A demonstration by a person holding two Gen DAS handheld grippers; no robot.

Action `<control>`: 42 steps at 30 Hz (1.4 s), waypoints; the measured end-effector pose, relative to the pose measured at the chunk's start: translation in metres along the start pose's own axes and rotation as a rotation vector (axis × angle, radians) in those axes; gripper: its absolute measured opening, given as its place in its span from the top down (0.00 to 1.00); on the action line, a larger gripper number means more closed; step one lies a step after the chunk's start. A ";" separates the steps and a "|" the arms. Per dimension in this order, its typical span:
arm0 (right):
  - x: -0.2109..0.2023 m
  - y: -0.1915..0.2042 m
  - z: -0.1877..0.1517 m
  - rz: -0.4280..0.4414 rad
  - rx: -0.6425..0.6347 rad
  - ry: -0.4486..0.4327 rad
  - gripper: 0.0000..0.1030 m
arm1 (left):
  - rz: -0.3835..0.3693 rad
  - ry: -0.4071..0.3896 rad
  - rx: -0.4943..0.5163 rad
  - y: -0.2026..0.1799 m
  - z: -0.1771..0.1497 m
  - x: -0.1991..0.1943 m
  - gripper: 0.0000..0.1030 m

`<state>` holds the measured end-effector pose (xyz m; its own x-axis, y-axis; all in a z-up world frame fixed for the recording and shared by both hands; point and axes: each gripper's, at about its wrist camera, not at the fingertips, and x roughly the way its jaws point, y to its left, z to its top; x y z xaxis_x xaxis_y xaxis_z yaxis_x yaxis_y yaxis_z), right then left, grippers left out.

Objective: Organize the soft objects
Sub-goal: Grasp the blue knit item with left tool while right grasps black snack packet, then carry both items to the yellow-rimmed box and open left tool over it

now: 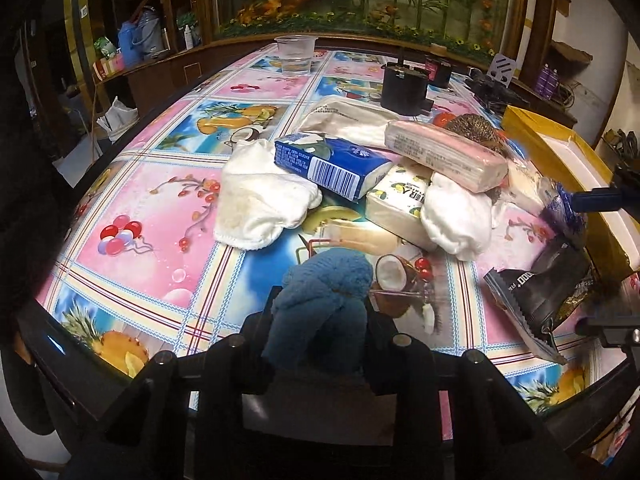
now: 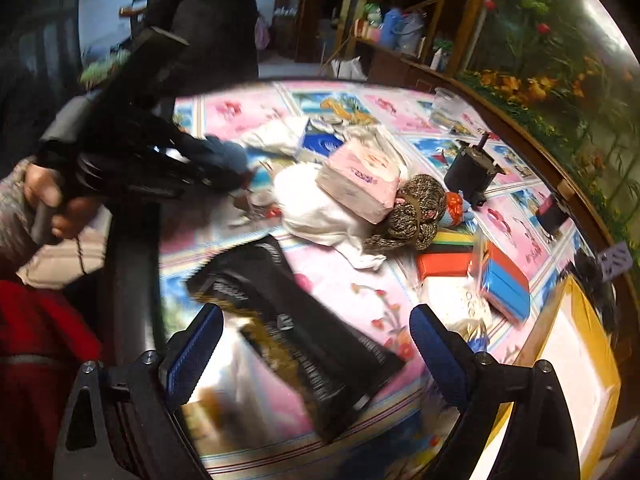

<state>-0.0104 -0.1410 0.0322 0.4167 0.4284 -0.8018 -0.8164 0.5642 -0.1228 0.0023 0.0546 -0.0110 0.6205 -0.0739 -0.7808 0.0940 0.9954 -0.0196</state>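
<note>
The fruit-patterned worktop (image 1: 168, 208) carried a heap of tissue packs and white cloths. A black pouch (image 2: 304, 332) lay slantwise under my right claw (image 2: 316, 344), whose blue pads stood wide, touching nothing. My left claw (image 1: 320, 308) pinched a blue knitted bundle (image 1: 326, 280), its length pointing away toward the heap.

Your right gripper (image 2: 316, 344) has black angular arms with silver round-headed screws and ribbed blue pads (image 2: 196, 354). Your left gripper (image 1: 320, 308) is all black plastic, with dark round bolt heads along its linkage. Your hand (image 2: 52, 204) emerges from a grey speckled knitted sleeve (image 2: 12, 216).
</note>
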 end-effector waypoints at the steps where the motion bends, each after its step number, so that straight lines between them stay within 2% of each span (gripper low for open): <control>1: 0.010 -0.006 0.002 0.030 -0.006 0.031 0.07 | 0.003 -0.001 0.003 0.000 0.000 0.000 0.68; 3: 0.024 -0.010 0.003 0.078 -0.025 0.086 0.12 | 0.008 -0.004 0.010 -0.001 -0.001 0.000 0.68; 4: 0.032 -0.011 0.000 0.096 -0.033 0.117 0.25 | 0.007 -0.006 0.010 -0.001 -0.001 0.000 0.68; 5: 0.035 -0.013 -0.002 0.124 -0.011 0.131 0.29 | 0.006 -0.007 0.010 0.000 -0.001 0.000 0.68; 7: 0.030 -0.014 -0.006 0.166 0.042 0.107 0.57 | 0.007 -0.012 0.008 0.000 -0.001 0.000 0.68; 8: 0.028 -0.012 -0.007 0.154 0.053 0.101 0.60 | 0.009 -0.016 0.004 0.000 0.000 0.000 0.68; 9: 0.023 -0.011 -0.008 0.133 0.082 0.088 0.67 | 0.011 -0.020 -0.001 0.000 0.000 0.000 0.68; 10: 0.016 -0.012 -0.009 0.123 0.128 0.056 0.69 | 0.014 -0.023 -0.008 -0.001 0.001 0.001 0.68; 16: -0.027 -0.028 -0.009 0.126 0.359 -0.191 0.70 | -0.035 -0.031 -0.047 -0.004 0.004 0.000 0.70; 19: -0.039 -0.043 -0.007 0.117 0.436 -0.280 0.70 | -0.038 -0.052 -0.042 -0.009 0.007 -0.008 0.70; 24: -0.049 -0.082 0.001 0.099 0.598 -0.386 0.70 | -0.063 -0.078 -0.035 -0.022 0.022 -0.021 0.70; 28: -0.060 -0.123 0.013 0.081 0.733 -0.468 0.70 | -0.102 -0.105 0.003 -0.051 0.049 -0.032 0.70; 30: -0.067 -0.142 0.015 0.050 0.774 -0.480 0.70 | -0.123 -0.116 0.027 -0.072 0.067 -0.037 0.70; 33: -0.072 -0.175 0.000 0.035 0.865 -0.484 0.70 | -0.180 -0.129 0.061 -0.103 0.090 -0.042 0.70; 35: -0.076 -0.197 -0.022 0.029 0.958 -0.493 0.70 | -0.224 -0.121 0.084 -0.128 0.105 -0.040 0.70; 37: -0.079 -0.217 -0.043 -0.023 1.032 -0.478 0.70 | -0.275 -0.101 0.105 -0.156 0.121 -0.034 0.70; 42: -0.083 -0.260 -0.091 -0.085 1.216 -0.455 0.70 | -0.367 -0.024 0.117 -0.225 0.157 0.000 0.70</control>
<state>0.1311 -0.3876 0.0769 0.7421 0.4241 -0.5191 0.0021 0.7730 0.6344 0.1029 -0.1786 0.0916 0.5469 -0.4270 -0.7201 0.4003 0.8888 -0.2230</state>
